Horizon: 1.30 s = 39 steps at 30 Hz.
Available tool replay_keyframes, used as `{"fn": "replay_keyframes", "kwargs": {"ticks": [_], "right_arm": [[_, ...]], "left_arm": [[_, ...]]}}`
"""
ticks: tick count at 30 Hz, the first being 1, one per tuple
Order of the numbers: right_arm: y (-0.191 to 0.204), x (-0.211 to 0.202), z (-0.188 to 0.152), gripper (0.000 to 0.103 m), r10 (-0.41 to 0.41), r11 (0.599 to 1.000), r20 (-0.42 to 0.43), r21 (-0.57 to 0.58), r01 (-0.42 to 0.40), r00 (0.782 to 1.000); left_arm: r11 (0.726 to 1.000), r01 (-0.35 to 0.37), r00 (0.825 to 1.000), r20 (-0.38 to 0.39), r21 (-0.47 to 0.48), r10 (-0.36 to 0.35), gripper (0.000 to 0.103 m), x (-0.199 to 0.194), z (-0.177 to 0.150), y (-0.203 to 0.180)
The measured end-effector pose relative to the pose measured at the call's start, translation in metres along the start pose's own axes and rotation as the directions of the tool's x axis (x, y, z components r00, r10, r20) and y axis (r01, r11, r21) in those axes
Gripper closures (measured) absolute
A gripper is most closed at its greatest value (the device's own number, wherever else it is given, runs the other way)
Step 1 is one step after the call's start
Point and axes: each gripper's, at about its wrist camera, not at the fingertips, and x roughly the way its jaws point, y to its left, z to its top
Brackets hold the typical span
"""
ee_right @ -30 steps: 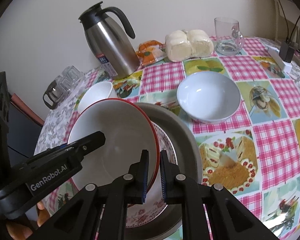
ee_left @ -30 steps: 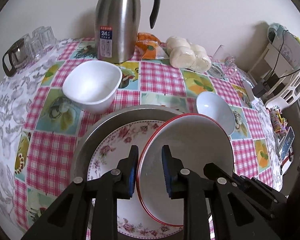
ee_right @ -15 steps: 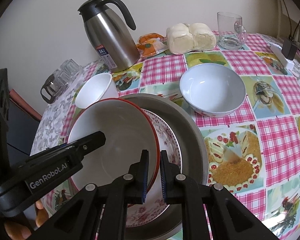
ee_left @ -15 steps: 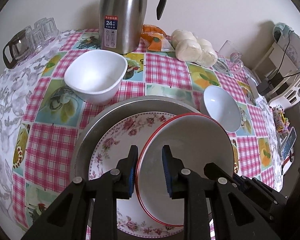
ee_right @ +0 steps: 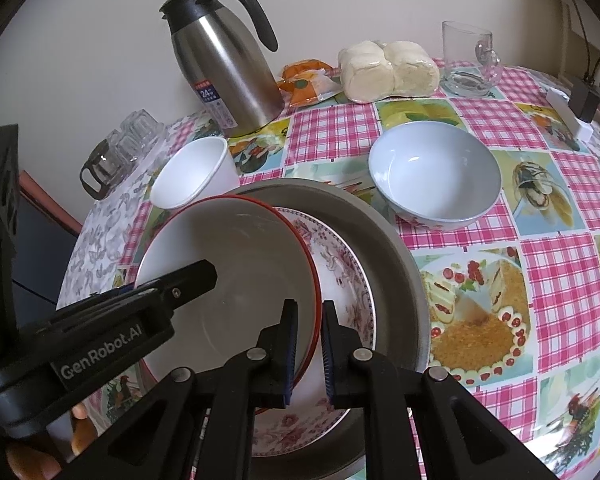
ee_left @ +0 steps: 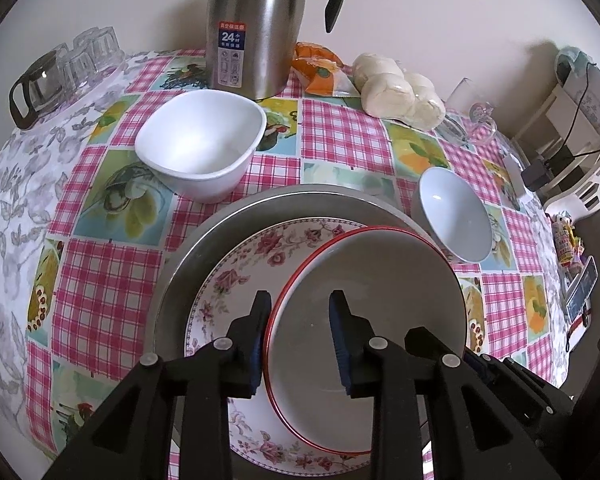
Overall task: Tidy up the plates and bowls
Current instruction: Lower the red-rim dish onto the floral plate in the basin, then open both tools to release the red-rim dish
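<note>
Here, the left gripper (ee_left: 300,320) straddles the near-left rim of the red-rimmed plate (ee_left: 380,300), jaws opening, its right pad clear of the surface. The right gripper (ee_right: 309,344) pinches the same rim at about five o'clock. That plate is tilted over the floral plate (ee_left: 236,280) inside the steel basin (ee_left: 204,240), hiding much of both. Beyond sit a white square bowl (ee_left: 200,144) at eleven o'clock, a pale blue bowl (ee_right: 436,176) at one, and the thermos (ee_right: 224,64).

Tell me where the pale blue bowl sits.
Right wrist view, upper right: the pale blue round bowl stands on the checked tablecloth, just beyond the grey metal basin.
</note>
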Motion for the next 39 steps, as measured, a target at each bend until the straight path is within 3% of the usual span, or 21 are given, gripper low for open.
{"fn": "replay_keyframes", "kwargs": {"ticks": [16, 34, 39], "right_arm": [[0.007, 0.004, 0.001, 0.088, -0.025, 0.999, 0.004, -0.030, 0.026, 1.000], [0.008, 0.003, 0.002, 0.085, -0.002, 1.000, 0.007, -0.031, 0.002, 1.000], [0.004, -0.005, 0.005, 0.085, -0.011, 1.000, 0.029, -0.021, 0.012, 1.000]], "left_arm": [[1.000, -0.012, 1.000, -0.018, -0.022, 0.012, 0.074, 0.006, 0.001, 0.005], [0.999, -0.012, 1.000, -0.010, -0.039, 0.012, 0.071, 0.002, 0.003, 0.010], [0.999, -0.023, 1.000, 0.018, -0.047, 0.024, 0.050, -0.009, 0.005, 0.014]]}}
